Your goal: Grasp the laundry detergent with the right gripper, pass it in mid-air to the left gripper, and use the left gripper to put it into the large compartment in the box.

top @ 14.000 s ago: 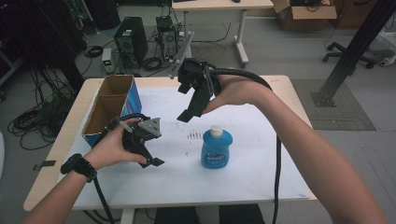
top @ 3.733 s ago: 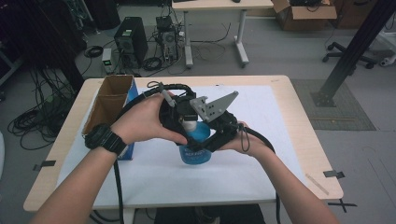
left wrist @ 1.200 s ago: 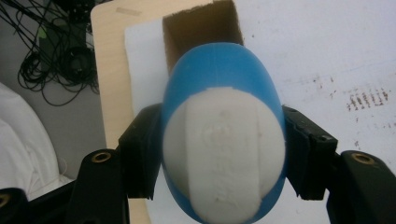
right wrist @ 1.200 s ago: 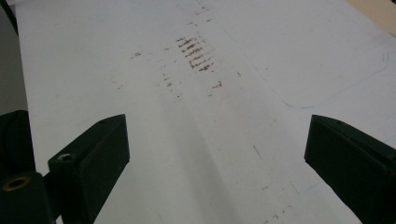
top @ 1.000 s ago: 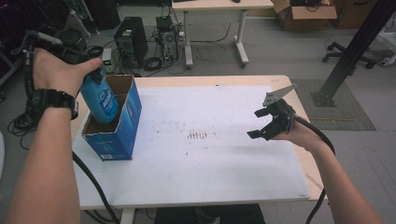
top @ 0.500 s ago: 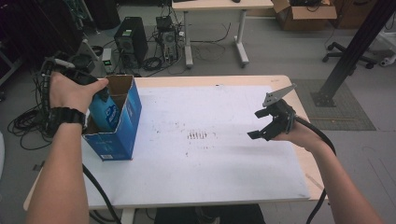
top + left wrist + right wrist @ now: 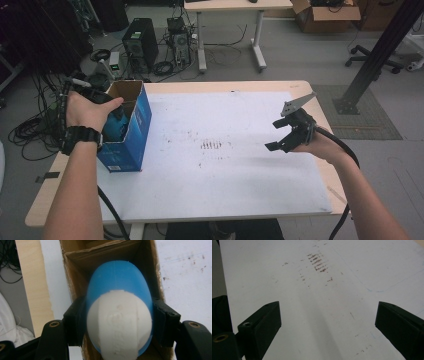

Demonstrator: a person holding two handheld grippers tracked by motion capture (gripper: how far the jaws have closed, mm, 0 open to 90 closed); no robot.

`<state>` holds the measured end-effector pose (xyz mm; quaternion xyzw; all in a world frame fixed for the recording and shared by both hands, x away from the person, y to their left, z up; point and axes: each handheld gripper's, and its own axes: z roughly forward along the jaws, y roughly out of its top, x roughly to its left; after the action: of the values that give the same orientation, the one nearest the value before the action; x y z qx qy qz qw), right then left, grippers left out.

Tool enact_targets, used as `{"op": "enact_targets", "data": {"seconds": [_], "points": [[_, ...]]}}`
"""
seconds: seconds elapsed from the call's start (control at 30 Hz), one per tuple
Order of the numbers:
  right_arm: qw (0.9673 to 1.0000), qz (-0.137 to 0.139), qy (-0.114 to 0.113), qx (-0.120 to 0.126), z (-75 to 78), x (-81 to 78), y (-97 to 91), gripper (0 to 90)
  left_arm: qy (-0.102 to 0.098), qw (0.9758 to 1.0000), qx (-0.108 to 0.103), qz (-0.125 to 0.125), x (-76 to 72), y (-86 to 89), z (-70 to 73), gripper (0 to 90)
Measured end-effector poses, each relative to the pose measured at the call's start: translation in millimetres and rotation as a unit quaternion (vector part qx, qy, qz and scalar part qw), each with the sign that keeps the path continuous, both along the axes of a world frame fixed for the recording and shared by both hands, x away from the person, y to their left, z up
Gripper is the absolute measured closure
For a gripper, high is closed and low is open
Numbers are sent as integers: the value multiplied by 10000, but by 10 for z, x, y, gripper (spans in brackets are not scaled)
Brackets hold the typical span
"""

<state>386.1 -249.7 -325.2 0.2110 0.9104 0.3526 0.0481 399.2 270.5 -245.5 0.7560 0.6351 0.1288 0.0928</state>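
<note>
Lower frame of the left gripper view: left gripper [image 7: 119,335] clamps one blue bottle [image 7: 117,282], white cap [image 7: 119,322] toward the camera, long axis running down into one open blue box [image 7: 131,131] at centre left. Right gripper [image 7: 286,135], centre right, jaws wide, nothing between. One white table [image 7: 225,185].

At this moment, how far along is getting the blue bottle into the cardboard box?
Done: the blue bottle is off the table and partly inside the cardboard box. In hand: the left tongs grip it by its sides, white cap toward the camera. Left: release it. The right tongs hang open above the white tabletop, holding nothing.
</note>
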Motion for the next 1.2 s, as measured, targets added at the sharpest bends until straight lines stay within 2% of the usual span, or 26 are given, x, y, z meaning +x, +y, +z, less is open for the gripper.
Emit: {"op": "enact_targets", "data": {"seconds": [0.4,0.6,0.83,1.2], "points": [[10000,35,28,-15,-35,0,28,65,7,10000,90,19,-8,18,-153,381],[10000,36,15,-38,-48,-2,50,65,-5,10000,27,11,-17,28,-200,380],[10000,62,9,-50,-53,-12,60,65,1,9999,146,2,-18,15,-255,380],[9999,62,10,-80,-62,-17,56,65,-51,10000,66,39,-31,31,-311,380]]}}
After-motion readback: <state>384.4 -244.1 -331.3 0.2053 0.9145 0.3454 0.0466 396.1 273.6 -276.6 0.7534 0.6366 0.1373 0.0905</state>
